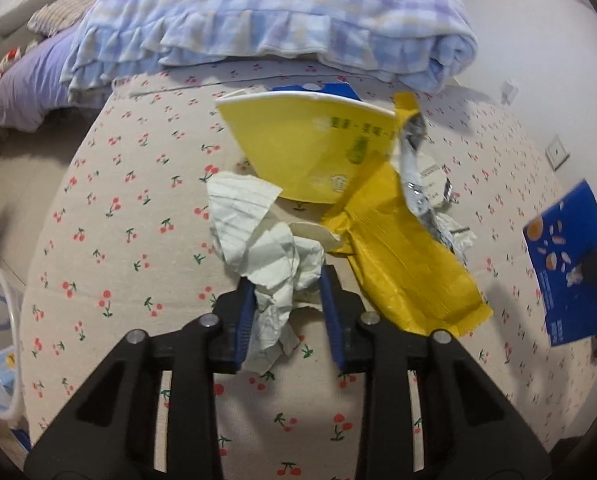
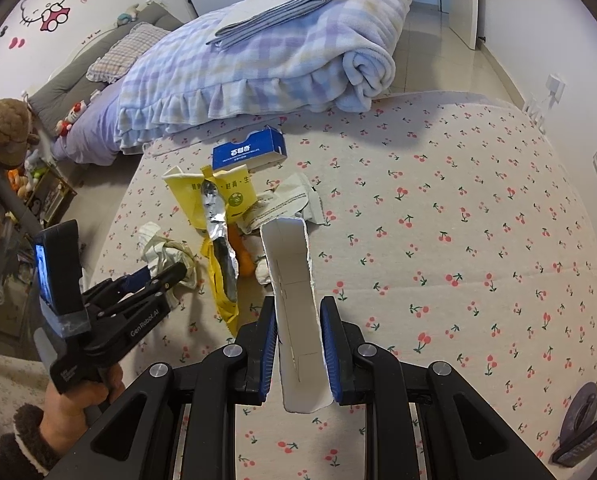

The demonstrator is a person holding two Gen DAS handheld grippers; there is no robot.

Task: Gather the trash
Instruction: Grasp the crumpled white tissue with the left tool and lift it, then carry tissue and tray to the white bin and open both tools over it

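Left claw (image 1: 288,300) spread around crumpled paper (image 1: 266,248), 12 o'clock; squeeze fully before lifting. Right claw (image 2: 298,344) pinching blue box (image 2: 294,304).

Two black handheld grippers, worn brown fleece cuff

Both the left gripper (image 1: 288,292) and right gripper (image 2: 298,320) are showing black angular frames, silver round pivot screws and ribbed blue pads (image 2: 267,354); the left is wearing white lettering and a taped-on screen, and a fuzzy brown sleeve (image 2: 26,436) is covering the wrist.
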